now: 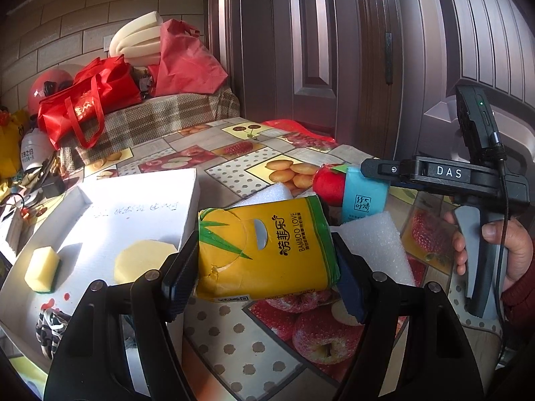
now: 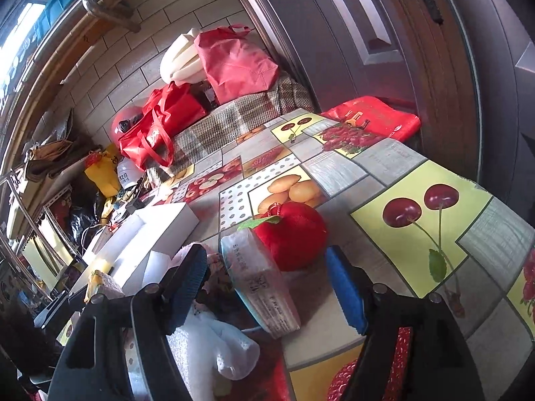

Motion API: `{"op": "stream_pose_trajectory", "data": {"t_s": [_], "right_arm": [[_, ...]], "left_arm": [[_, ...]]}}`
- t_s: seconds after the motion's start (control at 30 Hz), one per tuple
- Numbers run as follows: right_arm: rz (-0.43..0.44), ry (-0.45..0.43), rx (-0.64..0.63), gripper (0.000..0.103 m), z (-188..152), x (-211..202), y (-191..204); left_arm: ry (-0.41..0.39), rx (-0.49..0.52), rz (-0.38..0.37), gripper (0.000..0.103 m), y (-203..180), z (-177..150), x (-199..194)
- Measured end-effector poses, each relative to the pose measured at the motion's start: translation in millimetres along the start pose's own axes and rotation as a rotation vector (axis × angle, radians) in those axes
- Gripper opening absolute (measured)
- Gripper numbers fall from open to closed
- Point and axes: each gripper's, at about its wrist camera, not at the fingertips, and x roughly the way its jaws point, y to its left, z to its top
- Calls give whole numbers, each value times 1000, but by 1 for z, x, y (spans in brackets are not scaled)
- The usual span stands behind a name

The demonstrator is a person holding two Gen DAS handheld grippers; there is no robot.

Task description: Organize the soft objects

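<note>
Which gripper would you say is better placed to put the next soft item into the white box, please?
Left. The left gripper already clamps the yellow tissue pack beside the white box; the right gripper is open, merely straddling the blue tissue pack.

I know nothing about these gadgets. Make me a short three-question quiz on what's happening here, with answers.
1. True or false: the left gripper is clamped on the yellow tissue pack.
2. Which item lies between the right gripper's open fingers? A) blue tissue pack B) yellow sponge C) red tote bag
3. Fill in: the yellow sponge and the round yellow sponge sit in the white ____.

Key: 1 true; 2 A; 3 box.
</note>
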Motion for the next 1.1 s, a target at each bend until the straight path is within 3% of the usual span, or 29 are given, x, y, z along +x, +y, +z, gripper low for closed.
{"op": "stream_pose_trajectory", "data": {"t_s": [0.07, 0.13, 0.17, 0.2, 0.33, 0.57, 1.1], "right_arm": [[5, 52, -49, 71, 0, 11, 9], [-5, 106, -99, 47, -1, 24, 18], [-5, 117, -110, 28, -2, 27, 20], [-8, 114, -115, 27, -3, 26, 21], [-6, 14, -112, 26, -4, 7, 20], [-66, -302, -173, 26, -8, -52, 37], [3, -275, -331, 26, -29, -43, 97]], "left_arm": [[-1, -2, 0, 73, 1, 0, 1], [-5, -4, 3, 73, 0, -1, 1], [-8, -5, 4, 73, 0, 0, 0], [-14, -6, 6, 73, 0, -1, 0], [-42, -14, 12, 73, 0, -2, -6], [-127, -4, 28, 73, -3, -4, -23], [-207, -75, 32, 73, 12, -5, -40]]}}
